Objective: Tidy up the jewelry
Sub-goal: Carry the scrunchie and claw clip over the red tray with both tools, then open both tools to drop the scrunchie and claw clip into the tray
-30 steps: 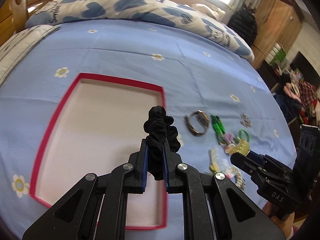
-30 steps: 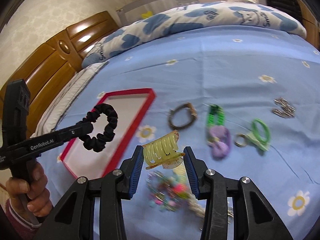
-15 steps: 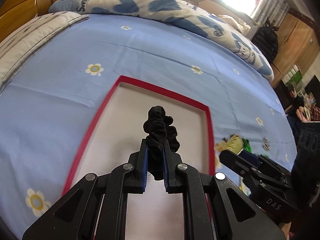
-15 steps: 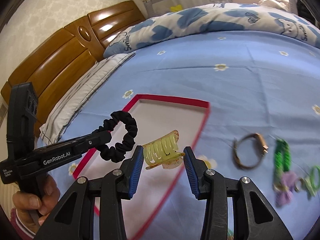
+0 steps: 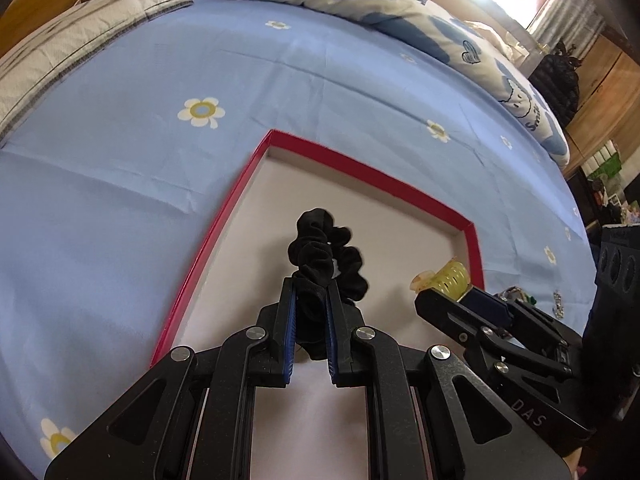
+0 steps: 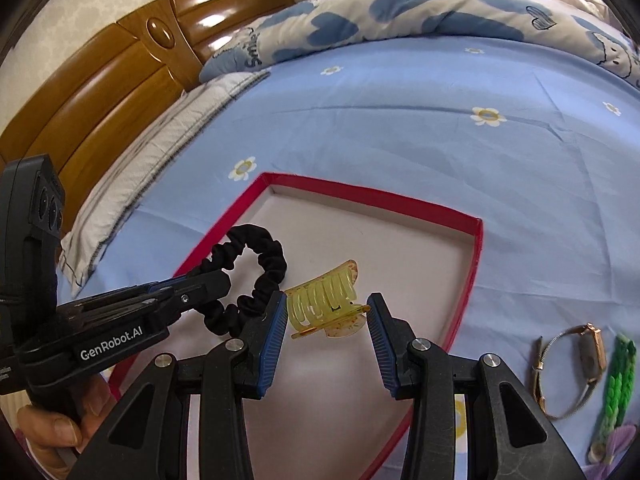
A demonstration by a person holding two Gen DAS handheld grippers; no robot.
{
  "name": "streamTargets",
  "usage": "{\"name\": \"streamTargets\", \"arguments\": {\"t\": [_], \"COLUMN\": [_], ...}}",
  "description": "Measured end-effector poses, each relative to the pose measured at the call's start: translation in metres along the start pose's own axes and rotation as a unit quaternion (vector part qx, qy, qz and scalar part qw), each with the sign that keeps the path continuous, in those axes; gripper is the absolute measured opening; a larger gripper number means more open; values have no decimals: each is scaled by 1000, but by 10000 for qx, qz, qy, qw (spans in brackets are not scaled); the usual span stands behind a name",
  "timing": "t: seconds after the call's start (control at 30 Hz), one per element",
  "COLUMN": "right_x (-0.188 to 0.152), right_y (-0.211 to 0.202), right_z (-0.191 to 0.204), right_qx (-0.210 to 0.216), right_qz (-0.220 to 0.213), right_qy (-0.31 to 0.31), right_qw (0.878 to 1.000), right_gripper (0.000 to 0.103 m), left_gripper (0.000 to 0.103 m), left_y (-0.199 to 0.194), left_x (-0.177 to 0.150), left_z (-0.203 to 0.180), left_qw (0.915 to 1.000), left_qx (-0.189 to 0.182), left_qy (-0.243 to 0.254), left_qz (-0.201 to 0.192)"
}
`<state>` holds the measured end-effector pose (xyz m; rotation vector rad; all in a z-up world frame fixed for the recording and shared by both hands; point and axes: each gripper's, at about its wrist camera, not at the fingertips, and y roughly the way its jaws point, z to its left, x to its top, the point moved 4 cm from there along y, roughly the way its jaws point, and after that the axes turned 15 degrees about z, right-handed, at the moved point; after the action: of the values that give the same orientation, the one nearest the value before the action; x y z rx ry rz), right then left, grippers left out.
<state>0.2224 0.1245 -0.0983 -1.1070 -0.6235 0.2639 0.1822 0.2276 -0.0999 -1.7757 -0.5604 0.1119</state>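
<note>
A shallow red-rimmed box [image 5: 224, 216] [image 6: 476, 264] with a pale floor lies on the blue flowered bedsheet. My left gripper [image 5: 311, 292] [image 6: 208, 280] is shut on a black scrunchie [image 5: 324, 256] [image 6: 260, 268] and holds it just above the box floor. My right gripper [image 6: 327, 307] is shut on a yellow translucent claw clip [image 6: 324, 298] [image 5: 450, 278], also over the box, to the right of the scrunchie. A hand [image 6: 52, 428] grips the left tool's handle.
Right of the box on the sheet lie a gold mesh-band watch [image 6: 576, 364], a green braided band [image 6: 618, 384] and a purple piece [image 6: 624, 440]. A quilt [image 6: 400, 8] and wooden headboard [image 6: 120, 68] lie beyond. A wardrobe [image 5: 608, 76] stands far right.
Both grippers have travelled from the loose jewelry side to over the box and come lower, each still holding its item. The box now fills the centre of both views.
</note>
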Motion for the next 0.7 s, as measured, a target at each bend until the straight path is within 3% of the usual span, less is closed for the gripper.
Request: {"name": "streamTargets", "arguments": {"t": [0.2, 0.4, 0.57, 0.7], "right_x": [-1, -1, -1, 1], "right_y": [16, 19, 18, 16], "right_z": [-4, -4, -4, -3], "right_qx": [-101, -150, -148, -94], "right_qz": [181, 205, 225, 204], "right_qy": [0, -35, -37, 18], "right_qw": [9998, 9997, 9996, 9997], "right_gripper": [42, 43, 44, 54], "left_gripper": [12, 20, 48, 56], "left_y": [7, 8, 1, -10], "left_x": [-3, -4, -7, -9], "left_z": [3, 7, 10, 12], "left_qw": [9999, 9997, 9995, 9994], "left_qx": [100, 175, 280, 317], "left_qy": [4, -27, -75, -104], "left_qz": [92, 142, 83, -49]}}
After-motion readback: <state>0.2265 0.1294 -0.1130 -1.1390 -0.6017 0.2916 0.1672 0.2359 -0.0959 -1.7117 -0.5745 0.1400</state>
